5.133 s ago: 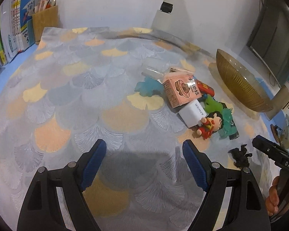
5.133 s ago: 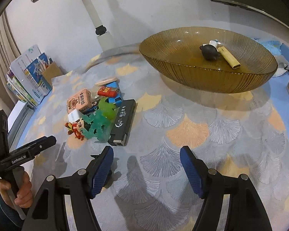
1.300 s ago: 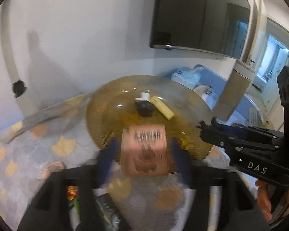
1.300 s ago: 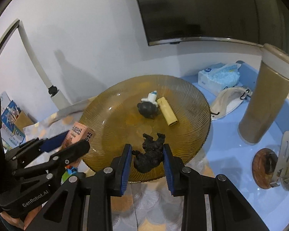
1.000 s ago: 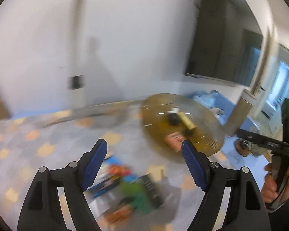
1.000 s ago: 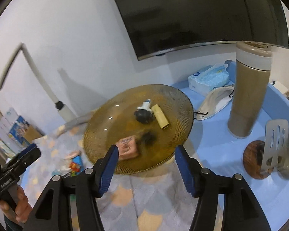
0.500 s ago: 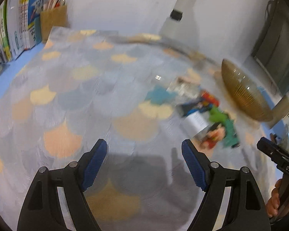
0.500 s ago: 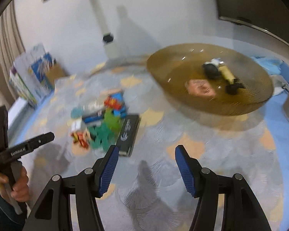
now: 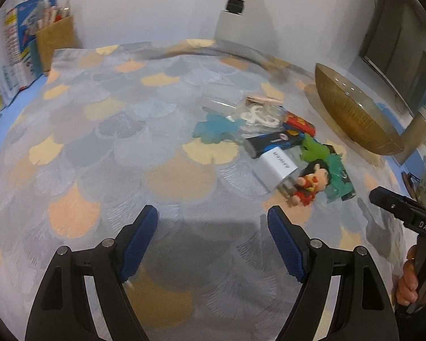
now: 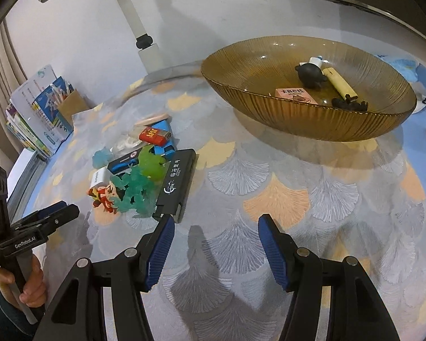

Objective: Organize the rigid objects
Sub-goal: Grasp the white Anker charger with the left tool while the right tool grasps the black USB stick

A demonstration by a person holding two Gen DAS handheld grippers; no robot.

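Note:
A pile of small objects lies on the patterned cloth: a white charger (image 9: 277,167), a red doll figure (image 9: 309,182), green figures (image 10: 149,166), a black box (image 10: 177,182), a red lighter (image 10: 153,136) and a blue-black item (image 9: 272,140). The amber glass bowl (image 10: 272,98) holds a pink carton (image 10: 295,95), a black toy (image 10: 311,75), a yellow tube (image 10: 340,82) and a dark figure (image 10: 349,103). My left gripper (image 9: 213,244) is open and empty, short of the pile. My right gripper (image 10: 215,250) is open and empty, right of the black box.
Books and a brown pen holder (image 9: 55,42) stand at the far left edge. A white lamp post (image 10: 144,42) rises behind the cloth. A dark screen (image 9: 397,37) hangs on the right wall. The bowl also shows at the right in the left wrist view (image 9: 352,113).
Both grippers released their loads into the bowl: the pink carton and the dark figure now lie there. Both have swung back from the bowl to the cloth near the pile, open.

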